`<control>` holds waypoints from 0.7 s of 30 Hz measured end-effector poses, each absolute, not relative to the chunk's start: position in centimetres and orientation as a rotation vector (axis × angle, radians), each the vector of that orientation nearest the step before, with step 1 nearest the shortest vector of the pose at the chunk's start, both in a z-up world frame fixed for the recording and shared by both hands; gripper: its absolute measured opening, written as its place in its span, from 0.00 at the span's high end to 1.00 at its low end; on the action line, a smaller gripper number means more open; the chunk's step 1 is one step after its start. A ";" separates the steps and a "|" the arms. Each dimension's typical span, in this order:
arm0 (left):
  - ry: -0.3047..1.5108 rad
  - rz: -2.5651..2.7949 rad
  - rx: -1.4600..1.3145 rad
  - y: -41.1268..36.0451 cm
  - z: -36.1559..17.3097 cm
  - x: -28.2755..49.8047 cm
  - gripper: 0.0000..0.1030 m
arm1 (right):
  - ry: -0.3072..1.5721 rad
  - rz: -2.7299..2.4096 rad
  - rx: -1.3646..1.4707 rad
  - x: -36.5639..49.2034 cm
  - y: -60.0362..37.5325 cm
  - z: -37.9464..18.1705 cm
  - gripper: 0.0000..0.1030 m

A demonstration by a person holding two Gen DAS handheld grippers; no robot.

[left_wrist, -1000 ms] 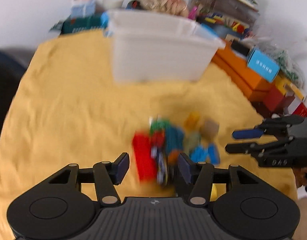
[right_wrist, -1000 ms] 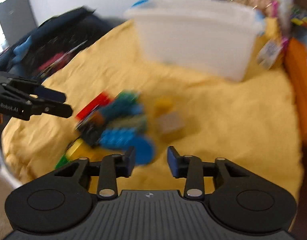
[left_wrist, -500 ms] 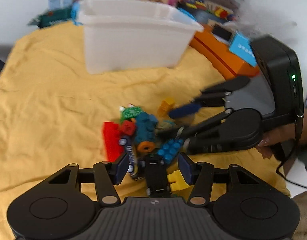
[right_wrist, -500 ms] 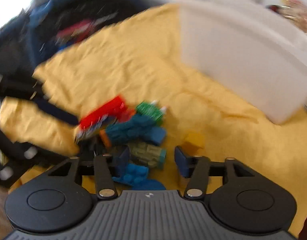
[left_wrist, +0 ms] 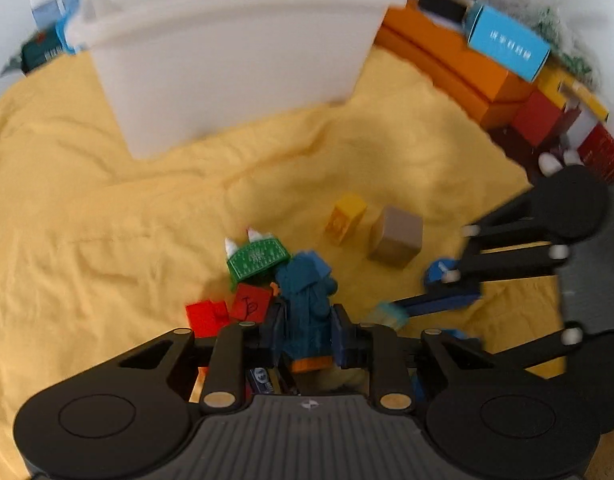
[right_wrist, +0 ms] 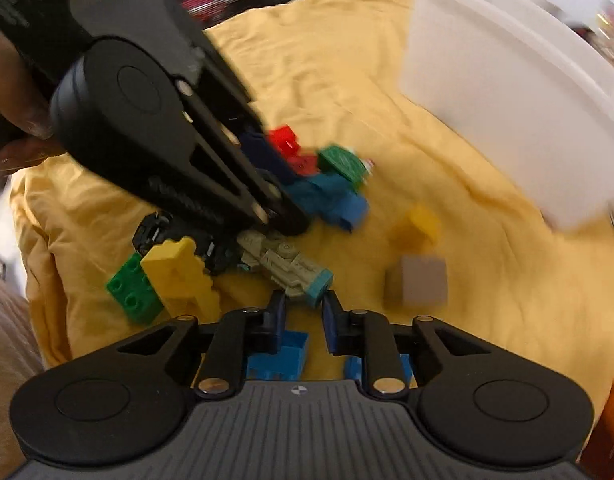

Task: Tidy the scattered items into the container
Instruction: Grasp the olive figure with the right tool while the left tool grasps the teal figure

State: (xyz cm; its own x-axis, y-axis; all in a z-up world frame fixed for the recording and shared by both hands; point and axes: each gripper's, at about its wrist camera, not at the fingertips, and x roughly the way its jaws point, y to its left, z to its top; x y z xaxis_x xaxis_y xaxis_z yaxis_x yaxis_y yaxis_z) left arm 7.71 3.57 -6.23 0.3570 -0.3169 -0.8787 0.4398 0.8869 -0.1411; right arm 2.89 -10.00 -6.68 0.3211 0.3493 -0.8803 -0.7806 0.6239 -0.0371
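A heap of toy bricks lies on a yellow cloth (left_wrist: 107, 208) in front of a white plastic tub (left_wrist: 227, 60). My left gripper (left_wrist: 307, 332) is shut on a dark teal brick figure (left_wrist: 307, 300), beside a green piece (left_wrist: 257, 258) and red bricks (left_wrist: 227, 308). My right gripper (right_wrist: 303, 314) has its jaws close together at the teal end of a grey-green toy piece (right_wrist: 291, 270); whether they touch it I cannot tell. It also shows in the left wrist view (left_wrist: 447, 300). A yellow block (right_wrist: 417, 228) and a grey-brown cube (right_wrist: 423, 282) lie apart to the right.
Orange, blue and red boxes (left_wrist: 487, 64) line the right edge of the cloth. A green brick (right_wrist: 133, 290), a yellow brick (right_wrist: 183, 278) and a black toy (right_wrist: 159, 228) lie at the left. Blue bricks (right_wrist: 277, 354) lie under the right gripper. The tub (right_wrist: 527, 112) stands close ahead.
Both grippers have dropped into the brick heap. The left one has closed on the teal figure. The right one's jaws have narrowed at the grey-green piece.
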 end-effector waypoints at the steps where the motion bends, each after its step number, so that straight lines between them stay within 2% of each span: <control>1: 1.108 -0.507 0.116 3.8 -6.2 7.3 0.74 | 0.994 0.772 -0.499 2.5 -10.5 -6.8 0.79; 6: 1.128 -0.495 0.104 5.1 -6.4 5.5 0.74 | 0.925 0.785 -0.476 2.1 -11.4 -5.9 0.71; 11: 1.152 -0.498 0.127 5.5 -6.9 5.0 0.73 | 0.864 0.915 -0.718 3.2 -8.7 -5.8 0.65; 13: 1.154 -0.498 0.127 5.5 -6.9 5.2 0.73 | 0.873 0.966 -0.810 3.9 -7.8 -6.0 0.59; 17: 1.162 -0.491 0.141 5.1 -6.8 5.5 0.73 | 0.902 1.086 -0.928 5.0 -7.1 -6.8 0.59; 18: 1.165 -0.488 0.151 5.0 -6.8 5.4 0.73 | 0.898 1.103 -0.925 5.2 -7.1 -6.8 0.57; 21: 1.175 -0.492 0.164 4.9 -6.9 5.1 0.71 | 0.899 1.115 -0.881 5.4 -7.5 -7.0 0.58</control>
